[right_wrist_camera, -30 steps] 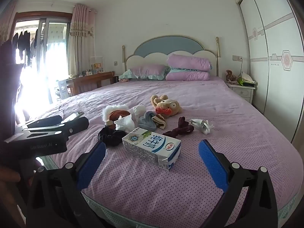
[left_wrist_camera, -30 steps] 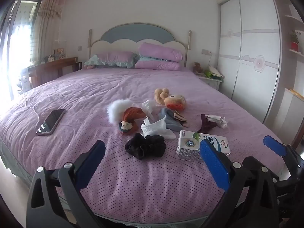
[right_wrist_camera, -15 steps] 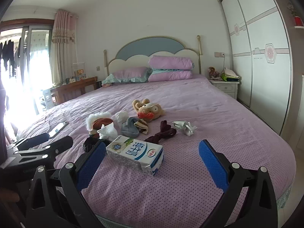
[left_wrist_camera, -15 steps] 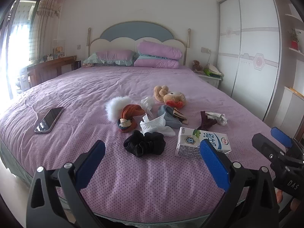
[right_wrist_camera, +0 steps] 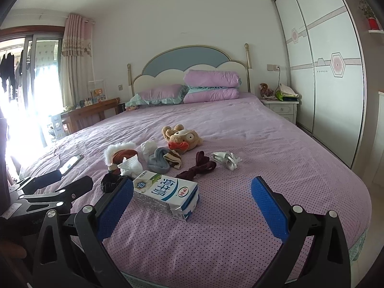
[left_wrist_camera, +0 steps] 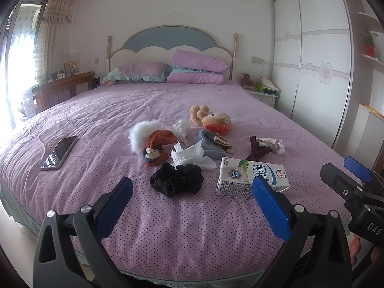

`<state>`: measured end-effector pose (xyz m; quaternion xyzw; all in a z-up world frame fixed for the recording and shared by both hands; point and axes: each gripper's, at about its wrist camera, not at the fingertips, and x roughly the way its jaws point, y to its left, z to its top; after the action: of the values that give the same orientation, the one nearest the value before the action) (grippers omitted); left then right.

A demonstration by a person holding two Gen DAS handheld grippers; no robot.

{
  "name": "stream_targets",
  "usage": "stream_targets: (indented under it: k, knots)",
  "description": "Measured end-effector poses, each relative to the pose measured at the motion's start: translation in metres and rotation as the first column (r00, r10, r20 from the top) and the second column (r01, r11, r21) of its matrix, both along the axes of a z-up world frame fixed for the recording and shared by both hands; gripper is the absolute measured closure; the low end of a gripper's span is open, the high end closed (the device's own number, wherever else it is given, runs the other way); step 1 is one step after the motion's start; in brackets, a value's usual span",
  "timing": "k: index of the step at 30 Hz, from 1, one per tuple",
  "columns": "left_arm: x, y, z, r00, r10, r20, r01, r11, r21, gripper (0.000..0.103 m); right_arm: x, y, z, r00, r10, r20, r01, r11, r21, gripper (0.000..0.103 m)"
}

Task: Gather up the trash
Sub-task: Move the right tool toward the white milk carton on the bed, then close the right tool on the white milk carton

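A white and blue milk carton (left_wrist_camera: 249,177) (right_wrist_camera: 165,193) lies on its side near the foot of the purple bed (left_wrist_camera: 120,110). Crumpled white tissues (left_wrist_camera: 192,156) (right_wrist_camera: 130,165) lie just behind it, and another tissue (left_wrist_camera: 181,127) farther back. A crumpled silvery wrapper (left_wrist_camera: 273,144) (right_wrist_camera: 226,159) rests to the right. My left gripper (left_wrist_camera: 192,201) hovers open over the bed's foot, empty. My right gripper (right_wrist_camera: 192,199) is open too, the carton just ahead between its fingers, untouched.
Mixed in are a black scrunchie (left_wrist_camera: 177,180), socks (left_wrist_camera: 212,144), a dark red sock (right_wrist_camera: 198,165), an orange and white furry item (left_wrist_camera: 151,139) and a plush toy (left_wrist_camera: 211,120). A phone (left_wrist_camera: 58,152) lies at the left. A nightstand (right_wrist_camera: 280,105) and wardrobe (right_wrist_camera: 324,72) stand on the right.
Both grippers have shifted a little; the right wrist view has swung and moved nearer the carton. Nothing on the bed has moved.
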<state>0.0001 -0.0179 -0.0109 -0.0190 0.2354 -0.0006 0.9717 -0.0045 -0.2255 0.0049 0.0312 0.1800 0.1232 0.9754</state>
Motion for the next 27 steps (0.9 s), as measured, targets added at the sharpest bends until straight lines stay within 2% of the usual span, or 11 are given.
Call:
stream_targets:
  k: [5, 12, 19, 24, 27]
  knots:
    - [0.002, 0.0, -0.003, 1.0, -0.003, -0.009, 0.003, 1.0, 0.0, 0.004, 0.002, 0.004, -0.004, 0.999, 0.031, -0.009, -0.031, 0.999, -0.013, 0.008]
    - [0.01, 0.004, -0.009, 1.0, 0.008, -0.027, -0.008, 1.0, -0.002, 0.004, 0.016, 0.017, -0.013, 0.995, 0.102, -0.015, -0.103, 0.99, -0.099, 0.008]
    - [0.021, 0.009, -0.016, 0.999, 0.013, -0.049, -0.013, 1.0, -0.018, 0.004, 0.042, 0.02, -0.024, 0.987, 0.141, -0.079, -0.149, 0.982, -0.113, 0.008]
    - [0.028, 0.009, -0.023, 0.998, 0.007, -0.066, -0.008, 1.0, -0.009, 0.004, 0.057, 0.025, -0.032, 0.968, 0.227, -0.104, -0.241, 0.958, -0.153, 0.008]
    - [0.032, 0.01, -0.025, 0.997, 0.01, -0.073, -0.011, 1.0, -0.006, 0.004, 0.068, 0.033, -0.034, 0.946, 0.291, -0.14, -0.315, 0.925, -0.21, 0.008]
